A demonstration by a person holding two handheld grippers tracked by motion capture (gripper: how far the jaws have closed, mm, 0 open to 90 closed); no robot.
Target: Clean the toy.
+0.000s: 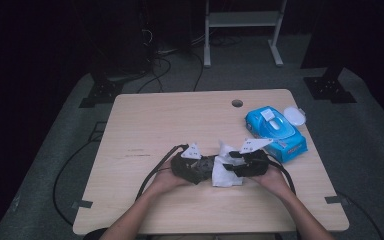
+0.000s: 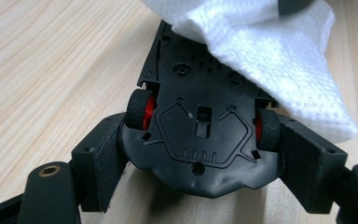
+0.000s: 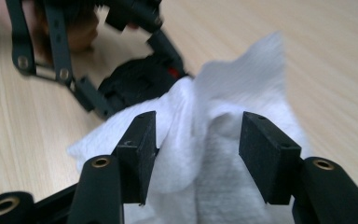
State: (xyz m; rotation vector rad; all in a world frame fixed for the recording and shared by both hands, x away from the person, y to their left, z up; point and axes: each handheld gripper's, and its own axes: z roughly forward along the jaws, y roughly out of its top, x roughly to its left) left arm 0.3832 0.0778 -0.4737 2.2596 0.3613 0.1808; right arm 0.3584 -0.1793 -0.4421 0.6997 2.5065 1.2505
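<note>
A black toy car (image 2: pixel 200 116) with red wheel hubs lies belly-up between the pads of my left gripper (image 2: pixel 200 161), which is shut on its sides. A white wet wipe (image 2: pixel 270 51) drapes over the car's far end. On the table's near middle, the left gripper (image 1: pixel 204 168) and right gripper (image 1: pixel 231 169) face each other with the wipe (image 1: pixel 225 176) between them. My right gripper (image 3: pixel 198 140) stands open, its pads on either side of the bunched wipe (image 3: pixel 223 116) without squeezing it. Beyond it are the car (image 3: pixel 140 81) and the other gripper's linkage.
A blue pack of wet wipes (image 1: pixel 276 134) lies at the right, just behind the right hand, with a white round lid (image 1: pixel 294 115) beside it. The table (image 1: pixel 170 120) has a cable hole (image 1: pixel 237 103) near its far edge. Cables trail off the front left.
</note>
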